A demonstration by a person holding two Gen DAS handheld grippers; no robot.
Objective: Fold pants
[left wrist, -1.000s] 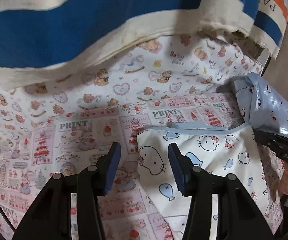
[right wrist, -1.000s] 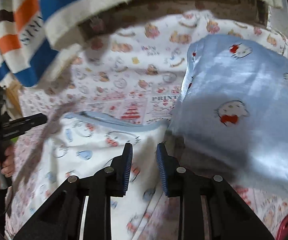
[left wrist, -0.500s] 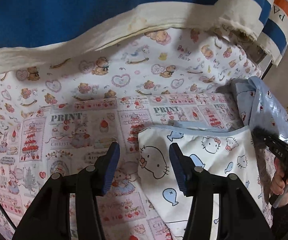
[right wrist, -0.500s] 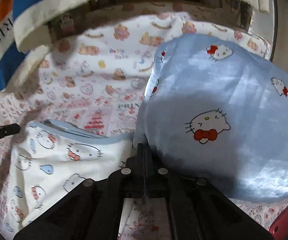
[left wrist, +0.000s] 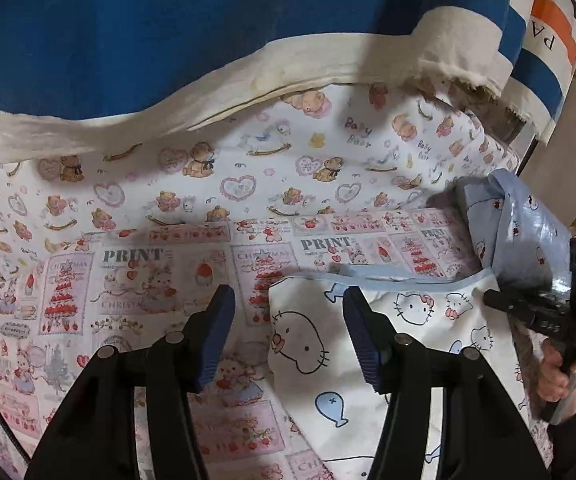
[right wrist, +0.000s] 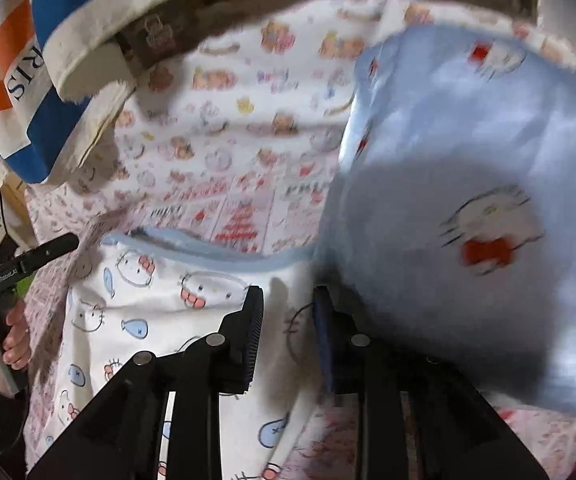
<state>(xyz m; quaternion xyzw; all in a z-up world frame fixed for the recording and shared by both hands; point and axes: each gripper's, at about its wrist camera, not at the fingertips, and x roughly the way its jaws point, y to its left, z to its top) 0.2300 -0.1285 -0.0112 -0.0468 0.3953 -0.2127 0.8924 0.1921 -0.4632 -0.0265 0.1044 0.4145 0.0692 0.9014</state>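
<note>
White pants (left wrist: 408,344) with a cat-and-fish print and a pale blue waistband lie flat on the patterned bed sheet (left wrist: 167,208). My left gripper (left wrist: 285,336) is open and empty, just above the pants' left waistband corner. My right gripper (right wrist: 288,336) is open over the pants' right waistband edge (right wrist: 147,292), touching nothing that I can see. The right gripper body and hand show in the left wrist view (left wrist: 560,328), the left one in the right wrist view (right wrist: 3,276).
A pale blue cat-print pillow (right wrist: 468,208) lies right beside the pants, also in the left wrist view (left wrist: 524,232). A blue, white and orange striped cloth (left wrist: 207,32) hangs over the far side of the bed.
My right gripper was shut half a second ago and is now open; it has drawn back and shifted left over the pants. The left gripper has barely moved.
</note>
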